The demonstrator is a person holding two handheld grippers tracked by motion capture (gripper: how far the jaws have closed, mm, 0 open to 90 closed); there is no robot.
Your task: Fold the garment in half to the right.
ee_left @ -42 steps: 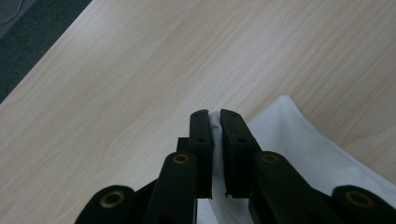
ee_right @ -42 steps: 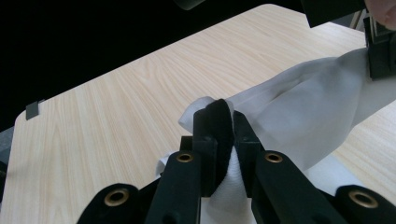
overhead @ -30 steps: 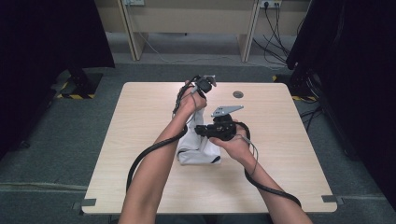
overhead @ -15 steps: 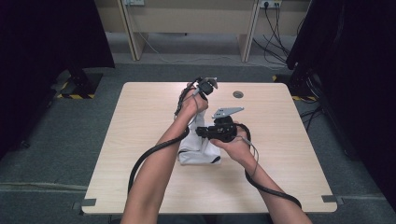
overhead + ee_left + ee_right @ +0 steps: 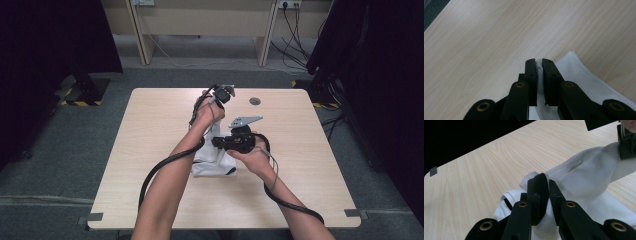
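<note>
A white cloth (image 5: 211,164) with thin dark trim lies bunched at the middle of the wooden table (image 5: 150,130). My left gripper (image 5: 216,125) points down at it and lifts one part off the table. In the left gripper view that gripper (image 5: 539,62) is shut on a fold of the cloth (image 5: 579,80). My right gripper (image 5: 218,143) comes in from the right and lower. It is shut (image 5: 541,181) on another fold of the cloth (image 5: 584,177), with a dark strip of it showing between the pads. The cloth stretches between both grips, up to the left gripper (image 5: 626,142).
A small round grey cap (image 5: 255,101) sits in the table's far side. Cables (image 5: 165,165) trail from both grippers over the front edge. Beyond the table stand a pale desk (image 5: 200,20), wall cables and dark curtains on both sides.
</note>
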